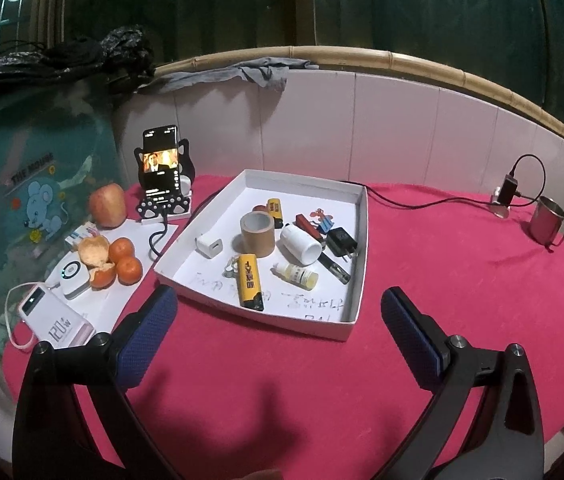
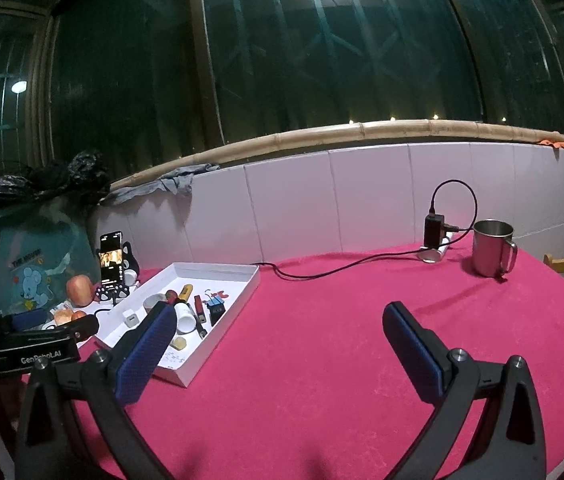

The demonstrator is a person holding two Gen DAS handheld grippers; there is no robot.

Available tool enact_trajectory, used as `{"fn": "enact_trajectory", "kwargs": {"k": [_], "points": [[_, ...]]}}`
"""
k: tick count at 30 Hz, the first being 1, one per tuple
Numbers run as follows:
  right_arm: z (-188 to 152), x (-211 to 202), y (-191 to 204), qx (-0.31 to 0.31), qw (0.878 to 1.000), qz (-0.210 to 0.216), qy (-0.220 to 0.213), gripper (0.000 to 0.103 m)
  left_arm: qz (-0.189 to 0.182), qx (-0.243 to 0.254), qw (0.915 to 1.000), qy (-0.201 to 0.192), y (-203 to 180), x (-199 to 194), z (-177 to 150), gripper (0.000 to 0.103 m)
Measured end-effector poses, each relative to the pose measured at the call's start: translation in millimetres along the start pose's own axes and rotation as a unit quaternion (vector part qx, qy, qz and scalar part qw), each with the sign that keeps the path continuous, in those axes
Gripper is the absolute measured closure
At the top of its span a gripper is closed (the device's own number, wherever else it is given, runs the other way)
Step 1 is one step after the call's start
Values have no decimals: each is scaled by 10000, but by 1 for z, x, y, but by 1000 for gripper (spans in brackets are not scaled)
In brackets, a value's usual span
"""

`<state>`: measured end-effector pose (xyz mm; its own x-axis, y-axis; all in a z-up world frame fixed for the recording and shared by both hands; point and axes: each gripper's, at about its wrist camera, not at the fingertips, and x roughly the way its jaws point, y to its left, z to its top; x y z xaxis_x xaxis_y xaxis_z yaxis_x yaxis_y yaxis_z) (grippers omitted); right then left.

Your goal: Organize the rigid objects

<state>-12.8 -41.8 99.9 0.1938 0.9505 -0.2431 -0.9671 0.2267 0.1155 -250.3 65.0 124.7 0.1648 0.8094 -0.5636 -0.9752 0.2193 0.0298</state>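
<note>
A pink-clothed table (image 2: 341, 320) stands against a white-tiled wall (image 2: 361, 196) beneath dark windows (image 2: 321, 48).

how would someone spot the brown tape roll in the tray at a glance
On the pink tablecloth sits a shallow white tray. Near its middle stands the tape roll, a brown cardboard ring, upright with its hollow facing up, the only open ring among the items there.

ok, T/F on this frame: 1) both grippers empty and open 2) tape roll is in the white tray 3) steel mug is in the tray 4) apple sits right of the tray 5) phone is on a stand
1) True: left gripper and right gripper hold nothing.
2) True: tape roll lies in the white tray.
3) False: steel mug stands on the red cloth, apart.
4) False: apple is left of it.
5) True: phone.
</note>
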Motion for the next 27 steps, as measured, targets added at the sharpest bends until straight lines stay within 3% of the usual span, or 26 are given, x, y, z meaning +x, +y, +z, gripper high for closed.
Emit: {"fn": "enact_trajectory", "kwargs": {"k": [27], "points": [[-9, 2, 0, -3, 9999, -82, 123, 0, -30, 93, 9999, 120, -5, 7, -5, 0]]}}
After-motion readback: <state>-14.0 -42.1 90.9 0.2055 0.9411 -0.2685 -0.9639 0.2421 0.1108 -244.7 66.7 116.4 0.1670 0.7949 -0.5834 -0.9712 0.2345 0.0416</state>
